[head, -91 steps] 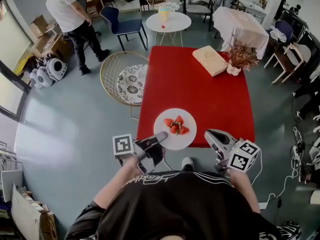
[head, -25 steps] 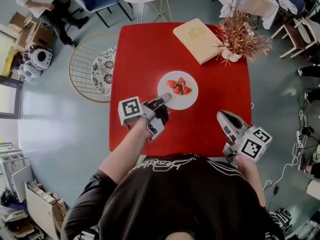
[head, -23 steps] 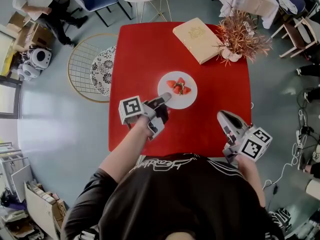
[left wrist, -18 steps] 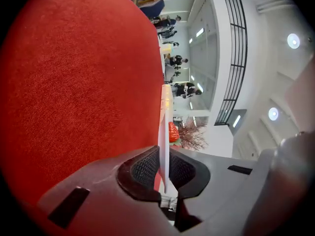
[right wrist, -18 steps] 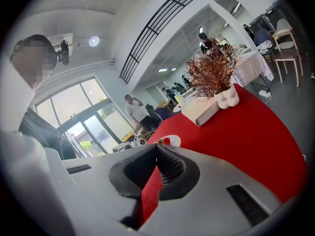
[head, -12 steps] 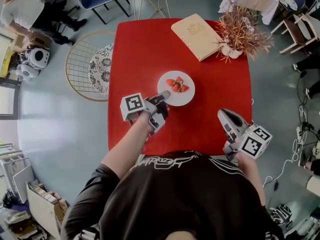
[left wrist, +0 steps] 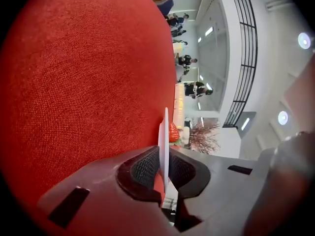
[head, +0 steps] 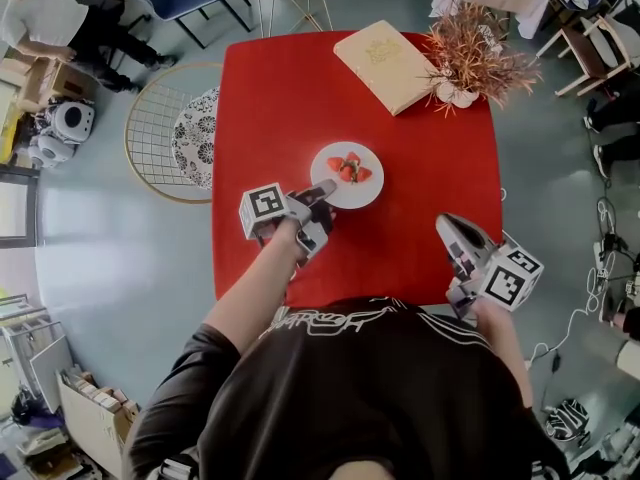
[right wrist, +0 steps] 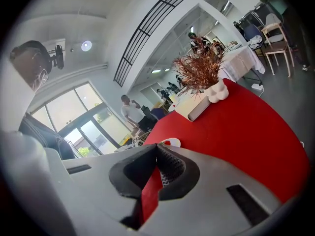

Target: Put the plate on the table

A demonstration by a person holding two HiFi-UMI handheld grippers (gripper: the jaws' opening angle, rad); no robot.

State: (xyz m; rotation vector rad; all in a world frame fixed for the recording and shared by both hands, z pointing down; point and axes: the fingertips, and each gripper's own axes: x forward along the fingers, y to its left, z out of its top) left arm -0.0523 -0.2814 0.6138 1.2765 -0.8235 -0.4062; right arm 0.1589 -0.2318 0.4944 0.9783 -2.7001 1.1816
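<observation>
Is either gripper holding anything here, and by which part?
The left gripper holds the white plate by its near rim, pads clamped on the edge. The right gripper is shut and holds nothing.

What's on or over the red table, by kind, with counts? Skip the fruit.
plate: 1
book: 1
potted plant: 1
grippers: 2, left gripper and right gripper
Total: 5
</observation>
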